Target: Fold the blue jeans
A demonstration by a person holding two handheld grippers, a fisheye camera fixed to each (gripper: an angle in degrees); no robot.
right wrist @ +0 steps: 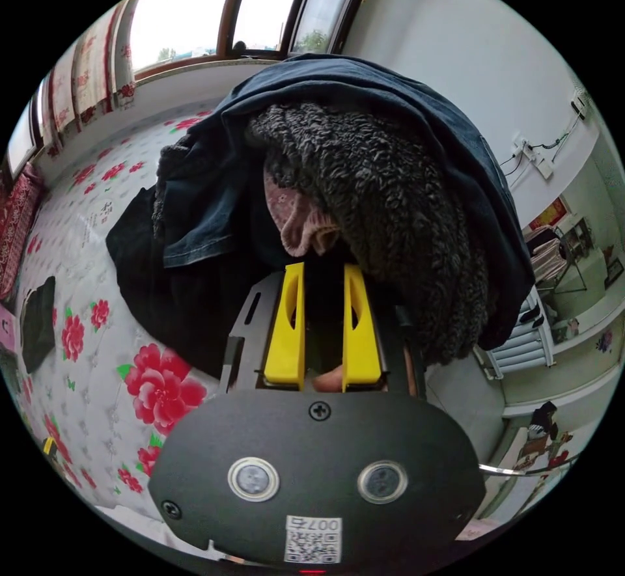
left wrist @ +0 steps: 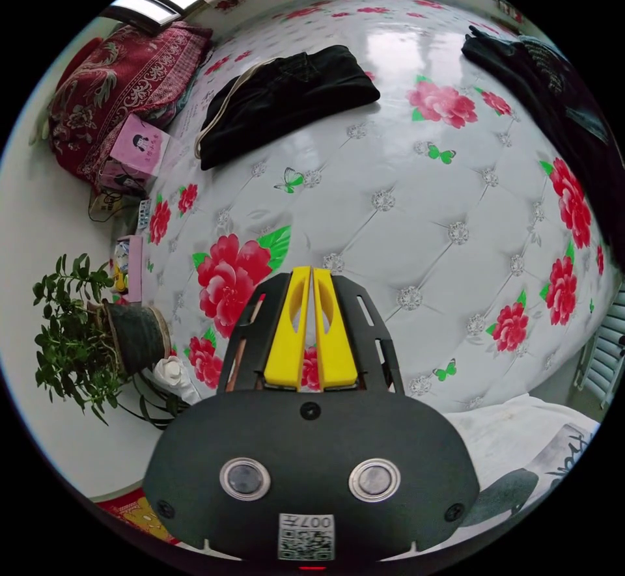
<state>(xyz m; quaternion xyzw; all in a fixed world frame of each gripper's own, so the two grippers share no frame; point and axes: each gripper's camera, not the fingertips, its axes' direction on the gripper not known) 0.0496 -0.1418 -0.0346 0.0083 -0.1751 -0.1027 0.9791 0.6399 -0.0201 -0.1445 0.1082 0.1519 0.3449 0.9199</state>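
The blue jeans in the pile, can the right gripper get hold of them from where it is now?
Probably yes: the blue jeans drape over the pile right ahead of the open right gripper, though a fuzzy dark garment lies nearer.
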